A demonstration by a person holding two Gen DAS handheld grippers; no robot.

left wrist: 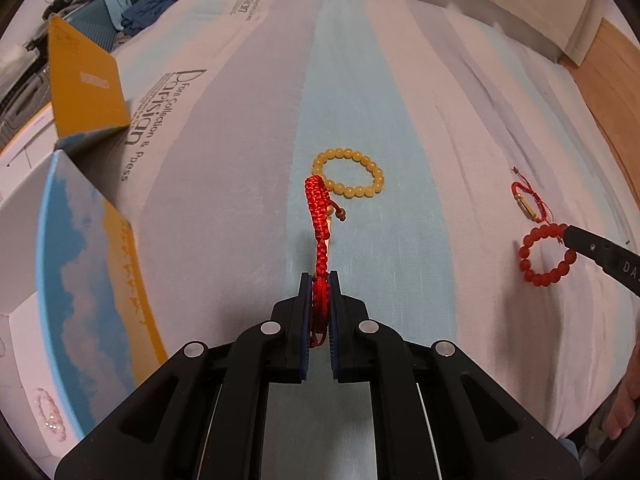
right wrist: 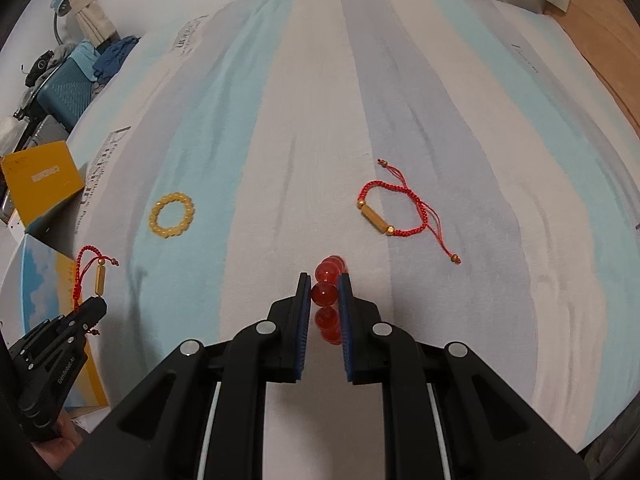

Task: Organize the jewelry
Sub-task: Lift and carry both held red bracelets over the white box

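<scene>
I hold a pair of tongs in each hand above a bed spread with a striped sheet [right wrist: 320,120]. My left tongs [left wrist: 320,280] are clamped on a red woven cord bracelet [left wrist: 318,216], which hangs from them clear of the sheet. My right tongs [right wrist: 325,286] are pinched on a red bead bracelet [right wrist: 325,294], one bead squeezed between the pads.

Lying loose on the sheet are a yellow bead bracelet [left wrist: 349,173] and a second red cord bracelet with a gold tube [right wrist: 394,212], well apart from each other. At my left side stands an open box [left wrist: 100,260] with a blue and yellow lid; a pale pink bracelet [left wrist: 50,420] already lies near it.

I judge this to be the carrying step: both pieces are picked up and should next travel left to the box. That calls for a steady grip, since the dangling cord may swing and the round bead could slip.
</scene>
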